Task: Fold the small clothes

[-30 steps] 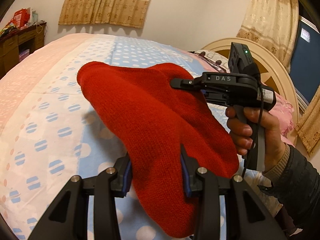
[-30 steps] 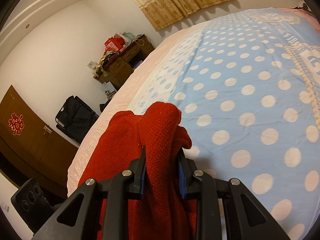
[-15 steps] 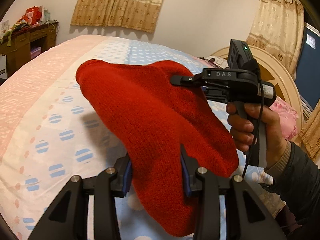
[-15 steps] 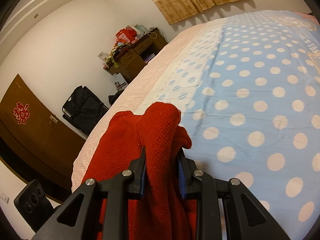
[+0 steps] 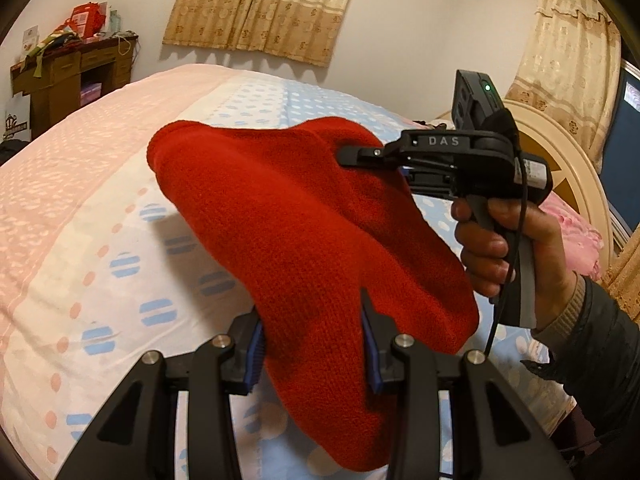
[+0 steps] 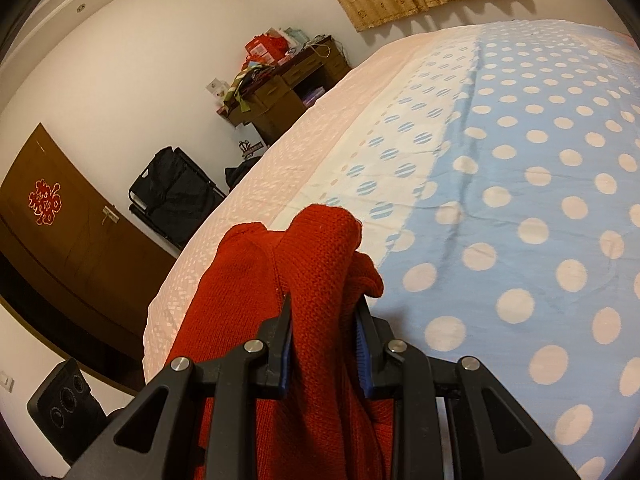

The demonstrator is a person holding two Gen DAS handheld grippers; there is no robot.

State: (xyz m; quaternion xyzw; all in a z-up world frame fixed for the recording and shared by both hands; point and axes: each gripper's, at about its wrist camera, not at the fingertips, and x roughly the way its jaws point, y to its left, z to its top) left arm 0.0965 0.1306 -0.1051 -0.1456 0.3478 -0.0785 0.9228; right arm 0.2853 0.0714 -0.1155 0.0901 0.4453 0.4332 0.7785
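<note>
Both grippers — left gripper (image 5: 312, 340), right gripper (image 6: 322, 344) — clamp a red knit garment (image 5: 304, 240) above the polka-dot bedspread (image 6: 520, 200); curtains (image 5: 264, 8), cluttered wooden desk (image 6: 288, 80) behind.

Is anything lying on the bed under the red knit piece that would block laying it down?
Nothing visible does. The red knit garment hangs from the left gripper and right gripper, and the polka-dot bedspread shown beneath and beside it is bare.
</note>
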